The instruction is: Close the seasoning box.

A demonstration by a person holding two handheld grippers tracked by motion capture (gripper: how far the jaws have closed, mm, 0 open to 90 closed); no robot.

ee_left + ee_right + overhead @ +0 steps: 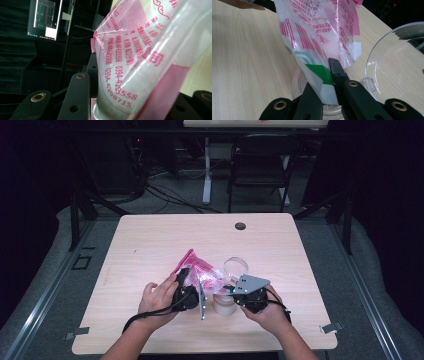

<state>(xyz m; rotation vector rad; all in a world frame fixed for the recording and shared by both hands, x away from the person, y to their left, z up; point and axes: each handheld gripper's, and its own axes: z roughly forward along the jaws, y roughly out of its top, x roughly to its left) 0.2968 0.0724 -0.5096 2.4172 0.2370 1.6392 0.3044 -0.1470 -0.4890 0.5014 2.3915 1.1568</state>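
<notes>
The pale wooden worktop (pixel 150 245) has rounded corners, and most of its surface is bare: wide free room lies toward 12 o'clock, up to a small dark round grommet (pixel 240 226), and also toward 9 and 3 o'clock. All the work sits close to the near edge, at 6 o'clock of the worktop.

There the thin, crinkled plastic bag with pink and red print and a green stripe (pixel 202 275) is held up between both tools. In the right gripper view the bag is glossy and partly see-through, with a white bottom corner. The right tool (pixel 331 82) has its black jaws pressed together on this lower corner of the bag. The left tool (pixel 130 100), at 9 o'clock of the bag, has its jaws on both sides of the bag's other end, which bulges with something pale inside; it seems to pinch the bag.

Under the bag stands a small round clear plastic jar (pixel 224 304), its mouth up. Just beside it, at 1 o'clock, lies a clear round plastic lid (pixel 236 266), flat on the worktop. What is in the jar I cannot tell.
</notes>
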